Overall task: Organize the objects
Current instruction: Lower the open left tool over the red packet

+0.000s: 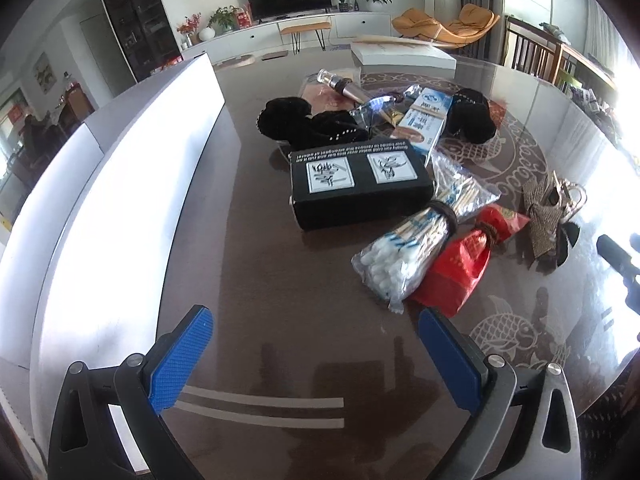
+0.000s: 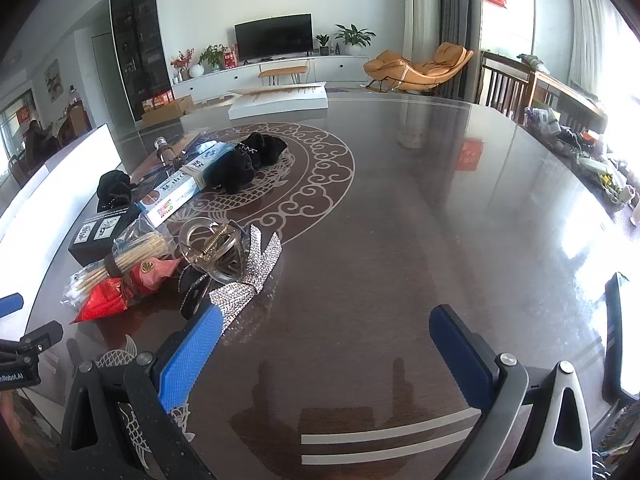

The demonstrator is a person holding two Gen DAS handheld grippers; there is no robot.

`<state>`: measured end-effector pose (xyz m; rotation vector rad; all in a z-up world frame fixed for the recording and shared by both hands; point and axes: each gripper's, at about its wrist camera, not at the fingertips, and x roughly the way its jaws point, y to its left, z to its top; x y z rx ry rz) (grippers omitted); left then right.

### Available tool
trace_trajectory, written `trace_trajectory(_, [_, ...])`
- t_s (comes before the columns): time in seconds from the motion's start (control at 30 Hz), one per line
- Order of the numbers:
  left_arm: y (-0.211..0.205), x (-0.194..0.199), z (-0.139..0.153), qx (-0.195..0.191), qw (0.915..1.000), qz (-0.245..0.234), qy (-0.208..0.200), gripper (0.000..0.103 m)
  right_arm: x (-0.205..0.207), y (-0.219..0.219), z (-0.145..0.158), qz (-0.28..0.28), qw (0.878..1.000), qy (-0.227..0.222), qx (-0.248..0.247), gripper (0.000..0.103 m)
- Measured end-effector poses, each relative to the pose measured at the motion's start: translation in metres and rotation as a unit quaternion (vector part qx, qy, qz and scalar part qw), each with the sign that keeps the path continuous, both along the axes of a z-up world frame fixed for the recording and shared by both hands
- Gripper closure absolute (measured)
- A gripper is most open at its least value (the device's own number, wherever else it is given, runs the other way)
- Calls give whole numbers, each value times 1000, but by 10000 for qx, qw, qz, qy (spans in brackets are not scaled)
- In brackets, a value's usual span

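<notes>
A pile of small objects lies on the dark glossy table (image 1: 248, 272). It holds a black box (image 1: 356, 188), a bag of cotton swabs (image 1: 412, 248), a red packet (image 1: 464, 264), a sparkly bow hair clip (image 1: 552, 208), a blue-white box (image 1: 424, 124), black cloth items (image 1: 304, 120) and a metal tube (image 1: 344, 88). My left gripper (image 1: 316, 332) is open and empty, just short of the swabs. My right gripper (image 2: 328, 328) is open and empty; its left finger sits beside the hair clip (image 2: 236, 264). The swabs (image 2: 104, 276) and red packet (image 2: 108, 296) lie left of it.
A long white bin (image 1: 120, 168) runs along the table's left side. A flat white box (image 2: 280, 100) lies at the far edge. The left gripper (image 2: 16, 328) shows at the right wrist view's left edge. Chairs and a cluttered shelf stand beyond the right edge.
</notes>
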<state>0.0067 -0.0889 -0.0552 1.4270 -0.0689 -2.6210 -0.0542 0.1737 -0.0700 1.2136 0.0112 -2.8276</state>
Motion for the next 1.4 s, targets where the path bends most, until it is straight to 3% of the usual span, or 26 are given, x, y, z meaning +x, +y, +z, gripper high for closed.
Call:
trace_trajectory(0.07, [7, -10, 4, 97, 9996, -244, 56, 0, 0, -1, -1, 15, 10000, 0, 36, 0])
trace_trajectory(0.17, [23, -31, 2, -52, 9981, -597, -114, 0, 0, -2, -2, 12, 10000, -19, 78, 0])
trace_trajectory(0.5, [44, -59, -15, 484, 9889, -1233, -673, 0, 2, 7, 1, -102, 9999, -10, -69, 0])
trace_trajectory(1.03, [50, -100, -32, 937, 9808, -1289, -1125, 0, 2, 9, 1, -99, 9998, -28, -141, 0])
trace_trajectory(1.27, [61, -107, -35, 550, 9814, -1349, -1252, 0, 2, 8, 1, -99, 9999, -29, -131, 0])
trace_trajectory(1.4, [56, -113, -33, 674, 9803, -1303, -1324, 0, 3, 9, 2, -107, 9998, -36, -146, 0])
